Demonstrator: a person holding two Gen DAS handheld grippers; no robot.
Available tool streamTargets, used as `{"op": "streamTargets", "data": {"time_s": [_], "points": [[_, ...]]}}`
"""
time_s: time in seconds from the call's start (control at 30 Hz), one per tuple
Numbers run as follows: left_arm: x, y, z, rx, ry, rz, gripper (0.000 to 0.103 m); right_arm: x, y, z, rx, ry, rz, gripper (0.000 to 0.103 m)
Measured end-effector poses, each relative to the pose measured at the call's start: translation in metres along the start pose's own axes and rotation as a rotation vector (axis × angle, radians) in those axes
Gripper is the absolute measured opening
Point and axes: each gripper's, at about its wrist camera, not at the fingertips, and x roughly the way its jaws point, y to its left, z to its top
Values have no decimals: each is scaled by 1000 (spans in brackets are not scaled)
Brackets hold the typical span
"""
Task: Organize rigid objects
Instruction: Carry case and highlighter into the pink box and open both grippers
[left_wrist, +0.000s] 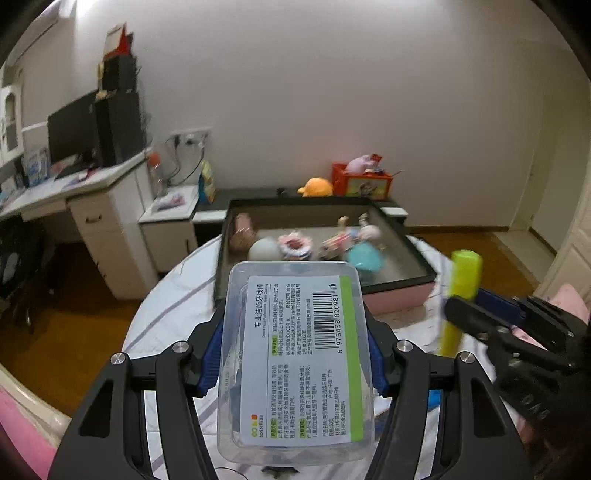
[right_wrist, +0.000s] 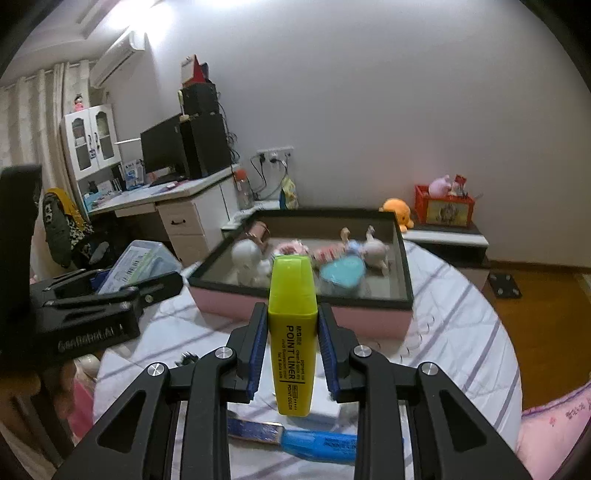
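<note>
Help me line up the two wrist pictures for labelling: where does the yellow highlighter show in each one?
Left wrist: the yellow highlighter stands at the right edge, clamped in the right hand-held gripper.
Right wrist: it stands upright in the centre foreground, between the blue pads.
Shared landmark: the black-rimmed pink tray of toys lies behind it in both views.

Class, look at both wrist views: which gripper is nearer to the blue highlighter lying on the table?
Right. The right gripper, clamping the yellow highlighter, hovers directly above the blue highlighter. The left gripper, holding the floss pick box, is off to its left.
</note>
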Motion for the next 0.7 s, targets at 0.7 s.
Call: {"op": "streamTargets", "data": {"time_s": [0.7], "points": [[-43,-25,16,55,-131,105,63,-22,19,38,-86,-116,-16,28]]}}
